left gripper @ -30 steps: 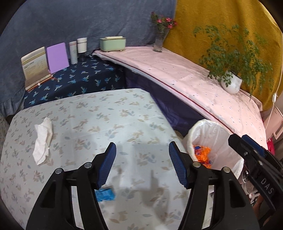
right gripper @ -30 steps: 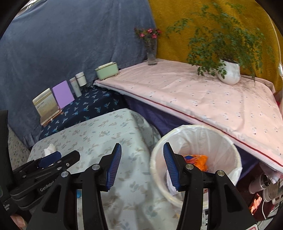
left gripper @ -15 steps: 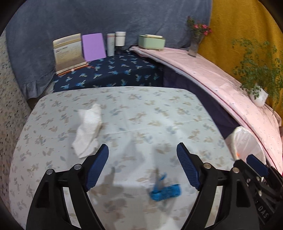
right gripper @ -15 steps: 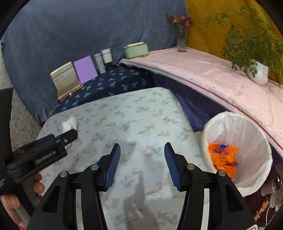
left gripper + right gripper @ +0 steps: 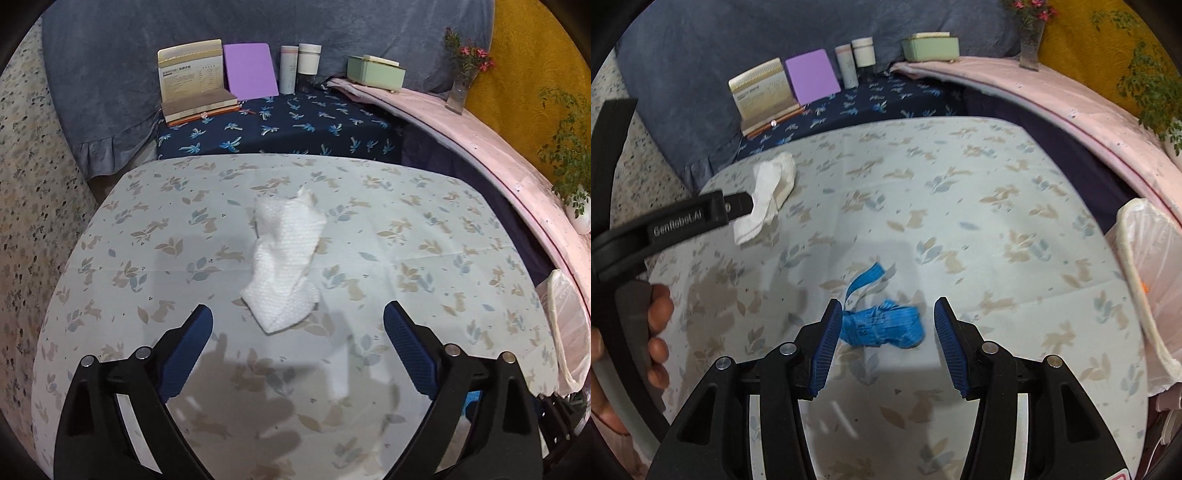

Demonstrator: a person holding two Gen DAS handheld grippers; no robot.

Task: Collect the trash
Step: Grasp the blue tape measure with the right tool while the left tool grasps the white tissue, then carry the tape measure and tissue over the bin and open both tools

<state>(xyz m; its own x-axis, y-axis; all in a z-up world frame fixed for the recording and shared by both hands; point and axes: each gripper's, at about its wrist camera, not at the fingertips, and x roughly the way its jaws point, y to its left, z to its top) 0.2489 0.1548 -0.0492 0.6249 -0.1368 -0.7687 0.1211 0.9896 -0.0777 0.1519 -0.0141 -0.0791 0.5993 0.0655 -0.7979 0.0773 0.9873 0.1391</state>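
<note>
Tablecloth (image 5: 960, 177): wrapper (image 5: 882, 325) between right gripper (image 5: 884, 345).

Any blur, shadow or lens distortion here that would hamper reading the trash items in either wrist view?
Left wrist view: white tissue sharp, gripper shadows fall short of it, table edge bowed by the fisheye. Right wrist view: slight motion blur, blue wrapper still readable, shadow beside it.

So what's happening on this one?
A person is clearing trash off a leaf-patterned tablecloth with two handheld grippers. The left gripper, whose jaws have just been opening wide, lines up on a crumpled white paper towel without touching it. The right gripper is open around a crumpled blue wrapper, not yet gripping. The white-lined bin waits at the table's right edge.
</note>
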